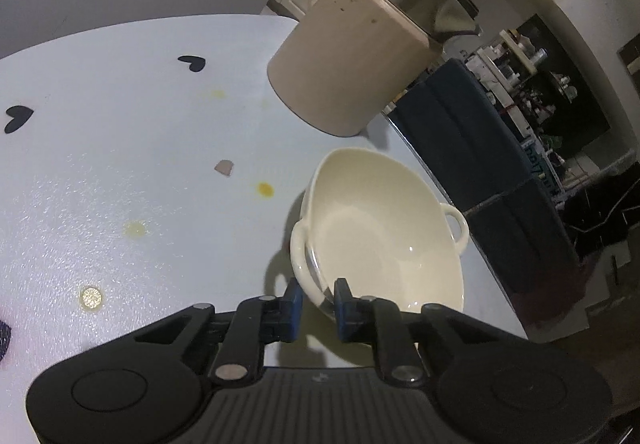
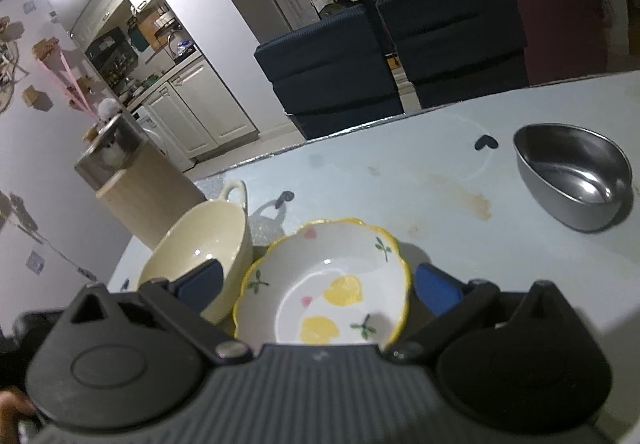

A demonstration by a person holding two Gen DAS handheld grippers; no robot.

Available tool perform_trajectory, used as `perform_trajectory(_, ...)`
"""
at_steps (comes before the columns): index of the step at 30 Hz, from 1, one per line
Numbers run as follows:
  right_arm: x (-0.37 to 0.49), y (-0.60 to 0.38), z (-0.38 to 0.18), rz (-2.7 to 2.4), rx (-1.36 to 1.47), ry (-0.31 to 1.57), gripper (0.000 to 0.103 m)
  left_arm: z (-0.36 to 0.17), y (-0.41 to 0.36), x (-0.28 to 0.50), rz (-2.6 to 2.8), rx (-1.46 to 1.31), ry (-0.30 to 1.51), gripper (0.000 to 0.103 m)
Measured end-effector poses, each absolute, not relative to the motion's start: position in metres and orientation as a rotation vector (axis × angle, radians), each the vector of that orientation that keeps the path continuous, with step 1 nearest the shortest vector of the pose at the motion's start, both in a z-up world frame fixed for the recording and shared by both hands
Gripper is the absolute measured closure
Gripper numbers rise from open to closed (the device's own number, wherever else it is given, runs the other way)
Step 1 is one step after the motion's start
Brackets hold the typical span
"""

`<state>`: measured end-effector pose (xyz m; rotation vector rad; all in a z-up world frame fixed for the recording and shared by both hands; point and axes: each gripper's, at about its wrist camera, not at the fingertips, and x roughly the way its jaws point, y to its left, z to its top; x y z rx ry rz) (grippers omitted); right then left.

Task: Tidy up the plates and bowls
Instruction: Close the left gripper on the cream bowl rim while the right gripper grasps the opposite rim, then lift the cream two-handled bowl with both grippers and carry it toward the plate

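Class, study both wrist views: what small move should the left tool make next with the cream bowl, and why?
Probably lift the cream two-handled ceramic bowl a little and carry it toward the white scalloped dish with yellow hearts. The left tool has its blue pads closed on the bowl's near rim, the bowl is already tilted, and the open right tool straddles that dish.

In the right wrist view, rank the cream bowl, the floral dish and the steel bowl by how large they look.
1. Floral dish, nearest the camera, which inflates it.
2 and 3. Cream bowl and steel bowl look about alike; the cream bowl is partly hidden and the steel bowl sits farther back, so I would not rank them.
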<state>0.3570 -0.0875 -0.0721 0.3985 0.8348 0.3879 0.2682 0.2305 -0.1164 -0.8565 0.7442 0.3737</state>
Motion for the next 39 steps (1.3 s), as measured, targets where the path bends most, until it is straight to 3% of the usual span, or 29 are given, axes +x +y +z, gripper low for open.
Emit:
perform_trajectory(18, 0.415, -0.032, -0.071, 0.546, 0.373, 0.892, 0.001, -0.112, 0.270, 0.278, 0.416, -0.685, 0.676, 0.089)
perform_trajectory(26, 0.449, -0.007, -0.083, 0.550, 0.335, 0.935, 0.023, -0.110, 0.279, 0.293, 0.417, -0.550, 0.648, 0.091)
perform_trajectory(34, 0.462, 0.037, -0.092, 0.588, 0.204, 0.971, 0.032, -0.113, 0.296, 0.304, 0.332, -0.565, 0.657, 0.093)
perform_trajectory(39, 0.463, 0.057, -0.101, 0.607, 0.187, 0.991, 0.041, -0.110, 0.300, 0.309, 0.320, -0.571, 0.683, 0.090)
